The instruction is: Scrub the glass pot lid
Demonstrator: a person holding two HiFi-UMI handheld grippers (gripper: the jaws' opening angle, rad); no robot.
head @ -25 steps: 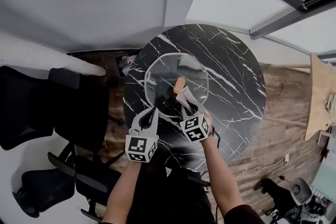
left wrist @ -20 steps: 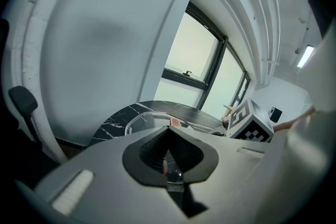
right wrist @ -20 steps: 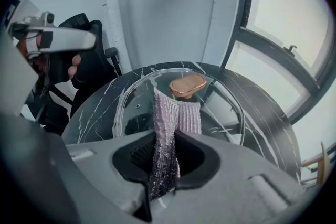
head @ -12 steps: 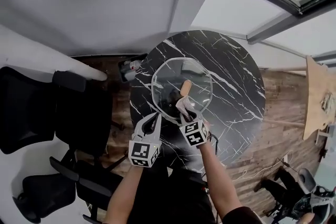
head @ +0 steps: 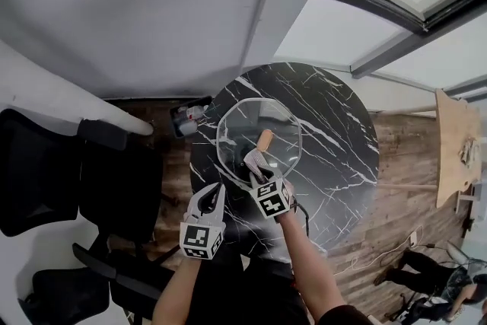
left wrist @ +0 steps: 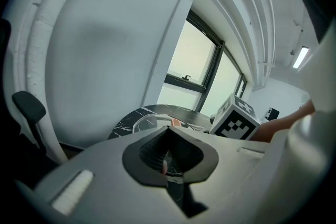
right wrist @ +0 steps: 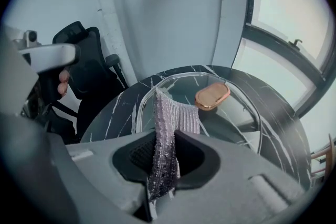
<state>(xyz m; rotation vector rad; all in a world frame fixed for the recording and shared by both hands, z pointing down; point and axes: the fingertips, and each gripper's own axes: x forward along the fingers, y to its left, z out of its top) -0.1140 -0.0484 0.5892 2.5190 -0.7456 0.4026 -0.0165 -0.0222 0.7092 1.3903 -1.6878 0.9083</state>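
Compared with one second earlier, the left tongs [head: 216, 191] have drawn back from the rim of the clear glass pot lid [head: 237, 129]. They now sit off its lower-left edge, over the round, black, white-veined marble worktop [head: 335, 133]. Their jaws are together with nothing between them. At frame centre in the head view, the right tongs [head: 257, 170] are clamped on a folded grey mesh scrubbing cloth [head: 254, 159], which stands up over the lid's near edge; contact with the glass cannot be confirmed. The lid lies flat on the left part of the worktop, its oval copper-coloured knob [head: 264, 141] just beyond the cloth. Black office chairs [head: 46, 164] occupy the left of the frame.
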